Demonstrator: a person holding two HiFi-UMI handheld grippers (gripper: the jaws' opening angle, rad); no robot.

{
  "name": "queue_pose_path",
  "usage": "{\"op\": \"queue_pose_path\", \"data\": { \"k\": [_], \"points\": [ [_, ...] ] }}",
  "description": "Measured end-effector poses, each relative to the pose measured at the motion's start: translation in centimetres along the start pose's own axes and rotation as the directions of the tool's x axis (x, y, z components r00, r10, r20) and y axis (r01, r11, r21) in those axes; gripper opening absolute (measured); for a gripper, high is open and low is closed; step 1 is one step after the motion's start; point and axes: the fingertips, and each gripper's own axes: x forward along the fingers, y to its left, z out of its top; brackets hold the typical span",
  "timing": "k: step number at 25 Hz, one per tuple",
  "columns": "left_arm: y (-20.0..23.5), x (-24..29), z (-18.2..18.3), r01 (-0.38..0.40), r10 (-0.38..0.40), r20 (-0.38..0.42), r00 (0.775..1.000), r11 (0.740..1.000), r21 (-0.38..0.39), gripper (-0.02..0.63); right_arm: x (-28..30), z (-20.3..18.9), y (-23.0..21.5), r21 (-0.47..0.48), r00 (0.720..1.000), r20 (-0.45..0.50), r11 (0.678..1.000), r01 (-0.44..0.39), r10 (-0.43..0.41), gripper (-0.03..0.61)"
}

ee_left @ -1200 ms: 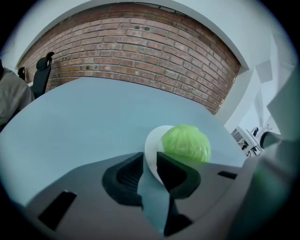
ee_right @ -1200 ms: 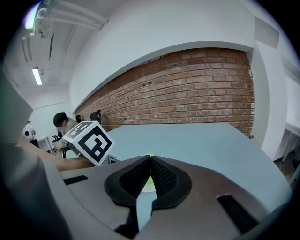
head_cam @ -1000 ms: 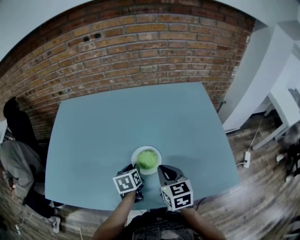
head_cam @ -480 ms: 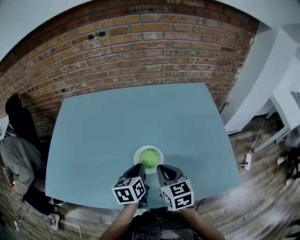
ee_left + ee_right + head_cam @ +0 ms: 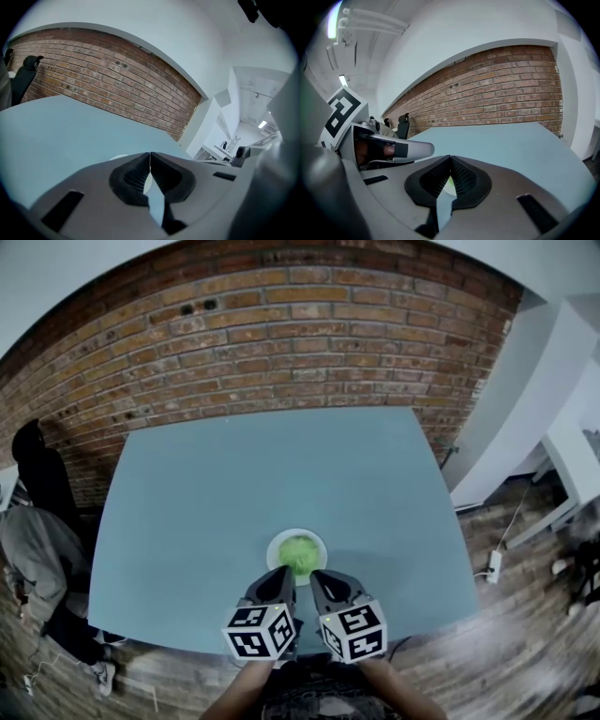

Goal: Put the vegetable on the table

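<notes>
Both grippers are held side by side at the near middle of the scene, close together and not touching, noses pointing away from the person. The left gripper point(image 5: 280, 571) has its jaws pressed together tip to tip, the ribbed pads meeting along one line. The right gripper point(image 5: 316, 574) has its jaws likewise closed, pads meeting at the tip. The left marker cube point(image 5: 261, 632) and right marker cube point(image 5: 354, 630) sit at the near ends. The left forearm point(image 5: 239, 692) and right forearm point(image 5: 405, 697) reach in from the near edge.
</notes>
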Motion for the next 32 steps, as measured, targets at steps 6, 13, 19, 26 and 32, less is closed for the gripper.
{"op": "queue_pose_path", "data": {
  "k": [6,13,19,26,32],
  "points": [
    [-1.3,-0.9,0.4,0.008,-0.009,0.02,1.0,0.999,0.046,0.002,-0.2,0.9,0.3,0.0,1.0,0.007,1.0,-0.011,0.011,0.008],
    [-2.3,-1.7,0.8,0.02,-0.023,0.033,0.999,0.997,0.079,0.002,-0.5,1.8,0.7,-0.012,0.999,0.028,1.0,-0.021,0.021,0.008],
    [-2.3,-2.0,1.0,0.003,-0.009,0.045,0.999,0.994,0.113,0.002,-0.6,2.0,1.2,-0.023,0.998,0.034,0.999,-0.045,0.045,0.008],
    [-2.5,-2.2,0.8,0.013,-0.018,0.051,0.999,0.995,0.099,0.0,-0.7,1.8,1.6,-0.039,0.998,0.031,0.998,-0.057,0.059,0.008],
    [-2.7,-2.2,0.7,0.009,-0.014,0.042,0.999,0.994,0.11,0.001,-0.8,1.9,1.5,-0.027,0.998,0.034,0.998,-0.06,0.06,0.008]
  ]
}}
